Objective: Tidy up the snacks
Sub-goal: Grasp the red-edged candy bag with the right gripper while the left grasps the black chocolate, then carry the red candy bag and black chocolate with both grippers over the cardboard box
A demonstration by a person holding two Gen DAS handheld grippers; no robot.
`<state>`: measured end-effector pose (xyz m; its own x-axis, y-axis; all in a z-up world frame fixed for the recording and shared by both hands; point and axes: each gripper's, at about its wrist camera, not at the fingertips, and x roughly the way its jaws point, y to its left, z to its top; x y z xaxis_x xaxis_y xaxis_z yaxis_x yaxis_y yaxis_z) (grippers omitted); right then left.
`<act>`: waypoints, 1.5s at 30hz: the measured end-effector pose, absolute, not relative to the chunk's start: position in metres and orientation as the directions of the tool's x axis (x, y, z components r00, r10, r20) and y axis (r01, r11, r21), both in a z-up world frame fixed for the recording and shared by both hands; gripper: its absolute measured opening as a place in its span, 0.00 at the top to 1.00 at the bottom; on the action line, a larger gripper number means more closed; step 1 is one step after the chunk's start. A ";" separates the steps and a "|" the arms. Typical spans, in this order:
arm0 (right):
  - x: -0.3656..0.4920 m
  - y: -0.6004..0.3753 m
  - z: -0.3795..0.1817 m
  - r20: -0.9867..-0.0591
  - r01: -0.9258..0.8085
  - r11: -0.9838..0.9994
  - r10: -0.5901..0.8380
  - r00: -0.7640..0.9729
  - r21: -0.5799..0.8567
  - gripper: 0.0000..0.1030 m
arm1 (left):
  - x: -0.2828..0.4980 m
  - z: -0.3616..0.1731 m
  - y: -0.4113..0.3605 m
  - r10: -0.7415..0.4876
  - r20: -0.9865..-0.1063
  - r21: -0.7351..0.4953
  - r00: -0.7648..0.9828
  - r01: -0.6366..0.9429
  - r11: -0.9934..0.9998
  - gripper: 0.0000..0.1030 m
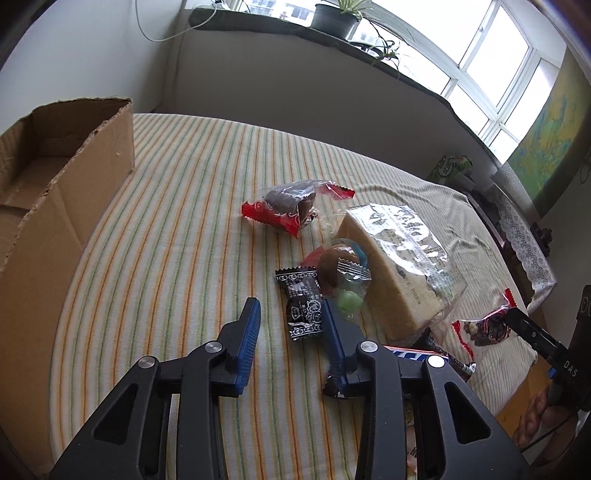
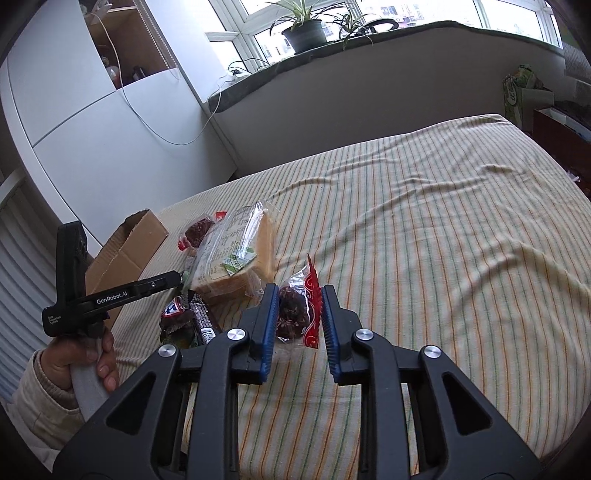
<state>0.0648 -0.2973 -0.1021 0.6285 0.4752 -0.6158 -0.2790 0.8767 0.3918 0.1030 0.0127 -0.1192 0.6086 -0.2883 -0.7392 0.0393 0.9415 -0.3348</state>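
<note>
Snacks lie on a striped bedsheet (image 1: 184, 221). My left gripper (image 1: 291, 306) is open, its fingers on either side of a small black candy packet (image 1: 303, 306). Beside it lie a clear packet with a round cake (image 1: 340, 273), a wrapped bread slice (image 1: 399, 266), a red-edged packet with a dark cake (image 1: 288, 206) and a Snickers bar (image 1: 417, 356). My right gripper (image 2: 299, 295) is open around a red-edged packet of dark cake (image 2: 295, 310), which also shows in the left wrist view (image 1: 487, 325). The open cardboard box (image 1: 55, 192) stands to the left.
The left gripper body (image 2: 110, 295) and the hand holding it show in the right wrist view, near the box (image 2: 129, 243) and the bread (image 2: 236, 254). A wall and a window ledge with potted plants (image 2: 303, 33) lie beyond the bed. Wrinkled sheet (image 2: 443, 221) spreads right.
</note>
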 end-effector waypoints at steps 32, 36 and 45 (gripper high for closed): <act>0.046 -0.309 -0.062 -0.521 -0.268 0.881 0.451 0.724 0.391 0.77 | 0.068 -0.065 0.017 -0.253 -0.617 -0.304 0.745 0.071 0.950 0.79; 0.044 -0.306 -0.057 -0.519 -0.271 0.883 0.449 0.727 0.384 0.77 | 0.060 -0.058 0.022 -0.248 -0.604 -0.298 0.758 0.074 0.952 0.79; 0.045 -0.253 -0.030 -0.497 -0.370 0.860 0.507 0.705 0.352 0.77 | 0.031 -0.038 0.052 -0.225 -0.539 -0.326 0.812 0.045 0.944 0.79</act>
<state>0.0449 -0.2525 -0.0303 0.7048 0.5065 -0.4967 -0.3700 0.8598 0.3518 0.0311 0.0521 -0.0379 0.8120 -0.2247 -0.5387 0.0448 0.9442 -0.3262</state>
